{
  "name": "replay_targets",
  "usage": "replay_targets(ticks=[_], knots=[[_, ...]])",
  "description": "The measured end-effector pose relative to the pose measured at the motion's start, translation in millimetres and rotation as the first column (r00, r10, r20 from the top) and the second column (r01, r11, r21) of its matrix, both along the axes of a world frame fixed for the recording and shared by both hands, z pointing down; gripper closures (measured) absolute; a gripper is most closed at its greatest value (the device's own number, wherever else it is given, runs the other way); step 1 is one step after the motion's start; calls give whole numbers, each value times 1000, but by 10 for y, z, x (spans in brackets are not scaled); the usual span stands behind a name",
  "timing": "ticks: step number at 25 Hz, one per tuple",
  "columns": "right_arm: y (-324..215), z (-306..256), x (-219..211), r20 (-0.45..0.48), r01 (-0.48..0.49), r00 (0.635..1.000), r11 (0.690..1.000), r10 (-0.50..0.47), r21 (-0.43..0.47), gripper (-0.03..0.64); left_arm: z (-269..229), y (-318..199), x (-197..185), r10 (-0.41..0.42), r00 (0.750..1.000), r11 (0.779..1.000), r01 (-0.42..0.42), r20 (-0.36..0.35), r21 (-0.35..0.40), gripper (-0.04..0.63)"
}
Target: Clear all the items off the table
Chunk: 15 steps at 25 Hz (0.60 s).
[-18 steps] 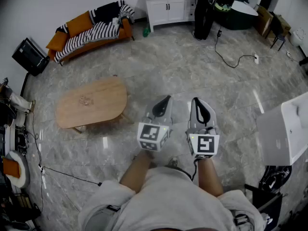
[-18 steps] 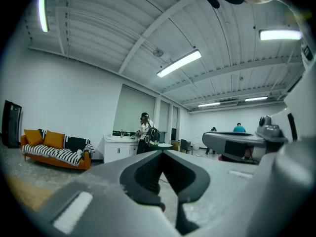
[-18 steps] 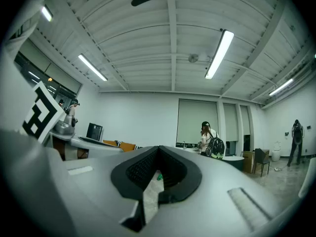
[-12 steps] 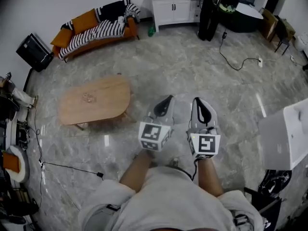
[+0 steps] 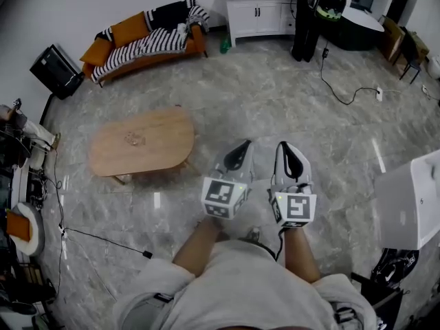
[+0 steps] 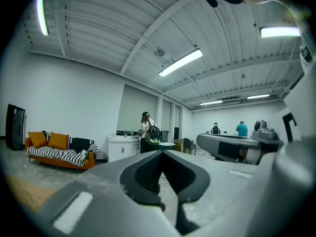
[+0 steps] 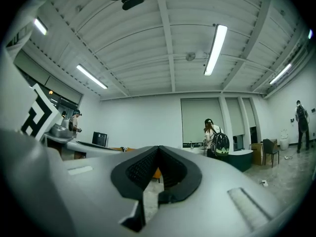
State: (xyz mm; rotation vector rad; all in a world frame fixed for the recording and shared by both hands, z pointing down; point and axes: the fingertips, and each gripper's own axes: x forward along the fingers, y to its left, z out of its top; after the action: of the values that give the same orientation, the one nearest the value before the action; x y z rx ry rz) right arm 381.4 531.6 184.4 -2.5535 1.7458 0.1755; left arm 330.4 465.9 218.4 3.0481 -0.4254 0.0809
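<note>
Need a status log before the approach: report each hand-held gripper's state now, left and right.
Left hand-held gripper: closed, nothing between the jaws.
Right hand-held gripper: closed, nothing between the jaws.

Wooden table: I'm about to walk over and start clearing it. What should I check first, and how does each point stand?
1. Left gripper empty: ok, jaws together, nothing between them.
2. Right gripper empty: ok, jaws together, nothing held.
3. Jaws open for a pick: not ok, both are shut.
4. Wooden table within reach: not ok, bare floor lies between it and the grippers.
5. Item to take: cannot tell what it is; one small clear object sits near the tabletop's middle.
6. Walking line: ok, the black cable lies off to the left, not across it.
</note>
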Motion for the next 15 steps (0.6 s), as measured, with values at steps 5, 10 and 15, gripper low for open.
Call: replay_targets(ticks=[5,10,15], knots=[[-275,34,-150,7,70,998,998,-70,-6,611,1,-244,-188,-68,998,998,68,-9,-5,575],[-762,67,-450,2,165,986,986,-165,-4,611,-17,-679,-537,-158,987,987,157,-19,-16,575],[-1374,136,-1000,-3,348,937,937,-348,-17,611,36,-1175,-1175,-335,942,942,334,-24,-27,575]])
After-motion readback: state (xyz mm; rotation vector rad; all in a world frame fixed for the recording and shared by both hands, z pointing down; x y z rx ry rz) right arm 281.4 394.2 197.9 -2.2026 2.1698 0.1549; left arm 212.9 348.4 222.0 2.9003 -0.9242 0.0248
